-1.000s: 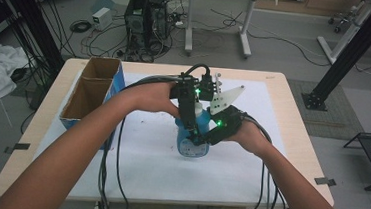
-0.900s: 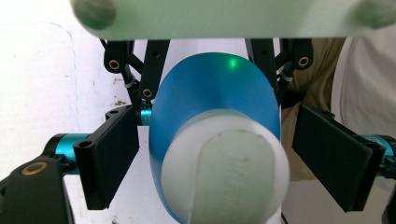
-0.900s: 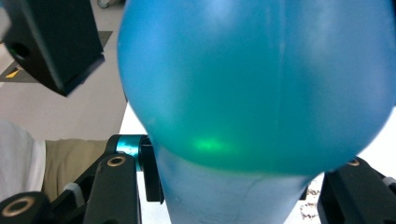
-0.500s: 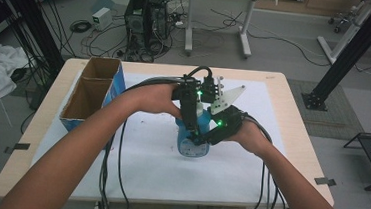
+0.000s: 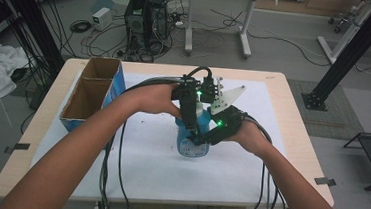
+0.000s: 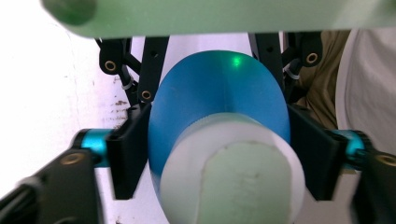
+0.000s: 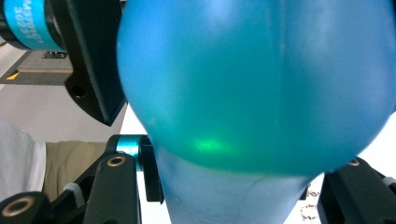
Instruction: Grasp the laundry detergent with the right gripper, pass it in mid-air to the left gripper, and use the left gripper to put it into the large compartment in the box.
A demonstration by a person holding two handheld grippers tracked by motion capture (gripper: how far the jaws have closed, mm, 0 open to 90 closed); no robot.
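A blue bottle (image 5: 193, 141) with a white cap (image 5: 201, 107) stands upright on the white mat. My left gripper (image 5: 193, 105) comes down over its top. In the left gripper view the cap (image 6: 229, 177) sits between the two black pads (image 6: 130, 158). The left jaws have just been closing around it, and a sliver of blue still shows beside the left pad. My right gripper (image 5: 206, 133) reaches in from the right, shut on the bottle's body. In the right gripper view its jaws (image 7: 238, 196) clamp the narrow waist under the bulging shoulder (image 7: 257, 79).
An open cardboard box (image 5: 94, 92) with blue sides stands at the table's left. The white mat (image 5: 158, 172) covers most of the wooden table (image 5: 30, 137). Cables trail from both grippers over the front edge. Desks, computers and cables stand on the floor behind.
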